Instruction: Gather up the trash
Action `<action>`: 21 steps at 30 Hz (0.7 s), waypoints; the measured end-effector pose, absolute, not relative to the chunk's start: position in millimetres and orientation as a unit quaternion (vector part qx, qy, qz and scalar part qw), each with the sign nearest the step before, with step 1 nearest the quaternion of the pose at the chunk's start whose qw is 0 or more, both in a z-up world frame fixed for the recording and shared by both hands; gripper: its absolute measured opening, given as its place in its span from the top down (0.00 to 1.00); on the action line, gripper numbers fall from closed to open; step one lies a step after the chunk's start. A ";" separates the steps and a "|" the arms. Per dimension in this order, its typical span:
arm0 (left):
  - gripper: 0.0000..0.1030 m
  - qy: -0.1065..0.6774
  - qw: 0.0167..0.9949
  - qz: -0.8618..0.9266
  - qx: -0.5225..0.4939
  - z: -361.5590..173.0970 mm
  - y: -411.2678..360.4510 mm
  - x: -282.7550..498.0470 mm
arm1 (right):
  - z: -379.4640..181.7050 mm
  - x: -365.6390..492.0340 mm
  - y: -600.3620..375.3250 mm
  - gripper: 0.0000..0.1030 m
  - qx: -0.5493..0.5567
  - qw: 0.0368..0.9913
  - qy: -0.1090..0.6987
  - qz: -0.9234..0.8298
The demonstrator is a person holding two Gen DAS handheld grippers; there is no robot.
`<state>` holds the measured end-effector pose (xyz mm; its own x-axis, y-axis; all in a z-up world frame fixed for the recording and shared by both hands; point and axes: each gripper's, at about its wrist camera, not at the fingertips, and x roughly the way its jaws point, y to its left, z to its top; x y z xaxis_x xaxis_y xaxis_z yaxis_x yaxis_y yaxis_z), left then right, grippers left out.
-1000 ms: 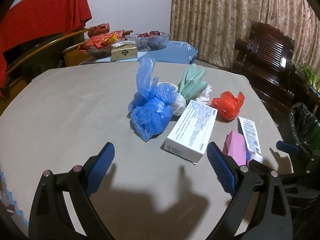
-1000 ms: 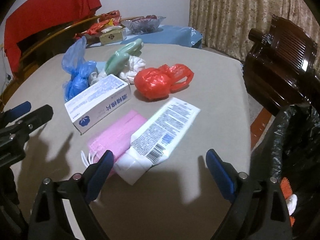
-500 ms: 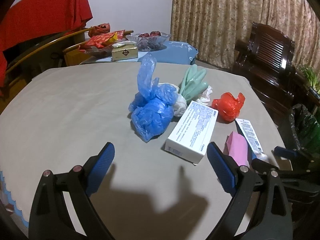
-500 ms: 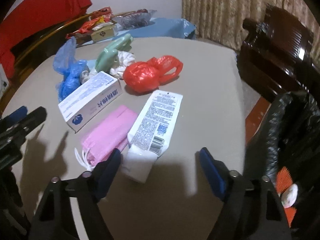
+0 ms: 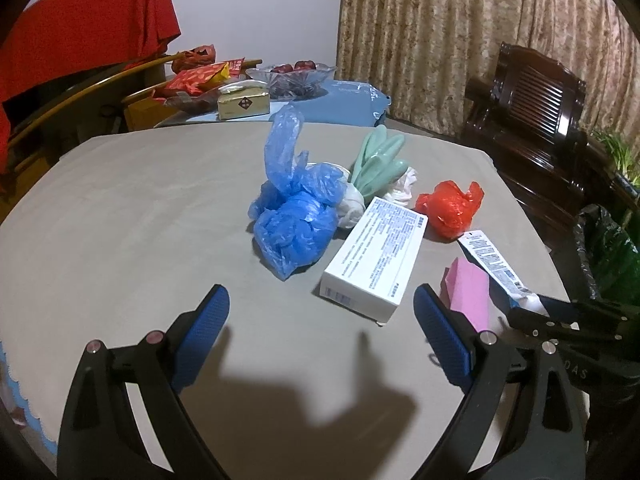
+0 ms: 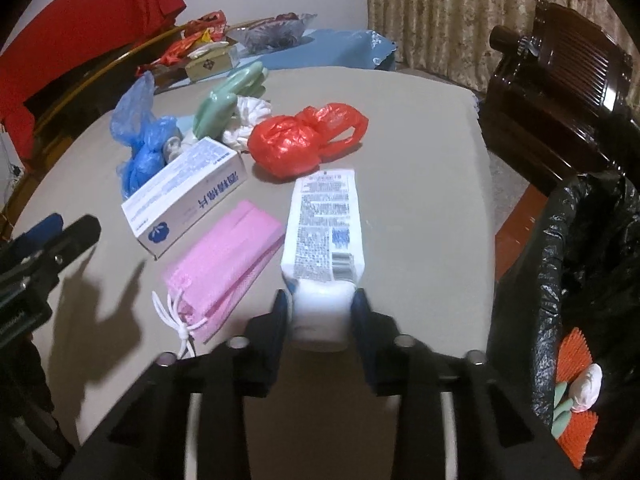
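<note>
While the left tool (image 5: 320,320) gapes empty, the right tool (image 6: 322,310) is closing on the barcoded white tube (image 6: 324,232).

The white box (image 6: 186,196) lying near the middle of the tabletop carries large blue Chinese characters along its long side, four of them, too soft to make out with certainty, and a dark blue flower-like emblem on its end flap. Its top face is covered in fine blue print that cannot be read. The white tube (image 6: 326,224), toward the right edge of the tabletop, bears dense small print, a blue mark and a barcode near its cap end; none of it is legible. On the far side table, the yellowish box (image 5: 243,105) shows a dark diamond-shaped label whose character is unreadable.
</note>
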<state>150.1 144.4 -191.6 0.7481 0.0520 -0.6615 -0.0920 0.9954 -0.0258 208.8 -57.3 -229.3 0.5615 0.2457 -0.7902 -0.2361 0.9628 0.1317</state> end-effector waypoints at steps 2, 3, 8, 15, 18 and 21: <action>0.12 0.352 0.935 0.038 -0.027 -191.1 143.9 149.5 | -228.1 211.6 -56.4 0.56 0.010 0.884 0.446 0.140; 0.12 0.352 0.935 0.038 -0.027 -190.3 143.3 148.9 | -228.8 213.7 -55.5 0.56 0.012 0.884 0.447 0.137; 0.12 0.350 0.936 0.035 -0.024 -188.8 139.9 149.0 | -232.7 219.7 -59.4 0.62 0.027 0.880 0.455 0.134; 0.21 0.354 0.935 0.015 -0.023 -190.3 126.9 148.5 | -222.4 209.9 -70.8 0.63 0.025 0.885 0.447 0.128; 0.23 0.357 0.934 -0.005 -0.021 -193.2 114.2 148.1 | -217.3 204.3 -79.3 0.63 0.030 0.889 0.441 0.123; 0.29 0.362 0.932 -0.027 -0.015 -198.6 99.8 149.4 | -214.2 202.9 -86.0 0.63 0.034 0.890 0.438 0.122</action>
<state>149.4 99.8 -198.6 0.7360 -0.0607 -0.6743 0.0391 0.9981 -0.0471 202.9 -86.0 -214.2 0.5871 0.2468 -0.7709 -0.1867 0.9680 0.1677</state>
